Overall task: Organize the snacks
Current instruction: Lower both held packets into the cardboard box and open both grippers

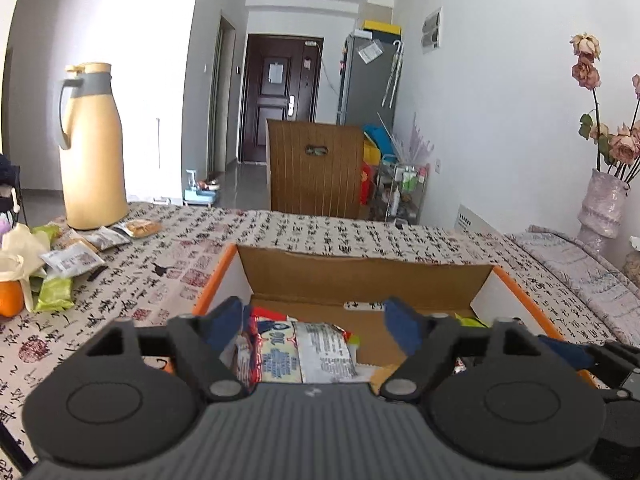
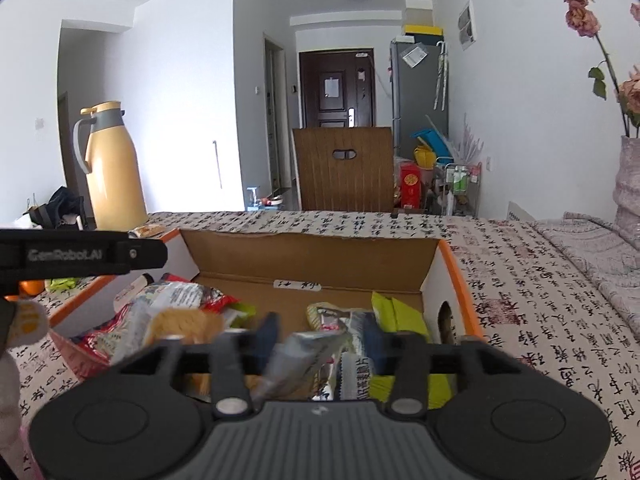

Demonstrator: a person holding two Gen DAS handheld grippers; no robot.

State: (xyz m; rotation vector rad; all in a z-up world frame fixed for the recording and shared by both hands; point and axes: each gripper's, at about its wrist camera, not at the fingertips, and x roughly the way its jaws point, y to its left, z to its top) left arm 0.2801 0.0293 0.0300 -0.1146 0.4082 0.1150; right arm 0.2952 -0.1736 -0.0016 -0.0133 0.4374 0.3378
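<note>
- Step in hand: both grippers over the cardboard box; left gripper open above a white snack packet lying inside; right gripper open, a blurred silver packet between its fingers, apparently dropping.
- Next move: probably fetching loose snack packets beside the yellow thermos.
- Clearance: box walls close around both grippers; patterned counter beyond lies bare.

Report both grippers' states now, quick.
Left gripper: open above the box, holding nothing; snack packets lie below.
Right gripper: open; a blurred silver packet sits between the fingers, not pinched.
</note>
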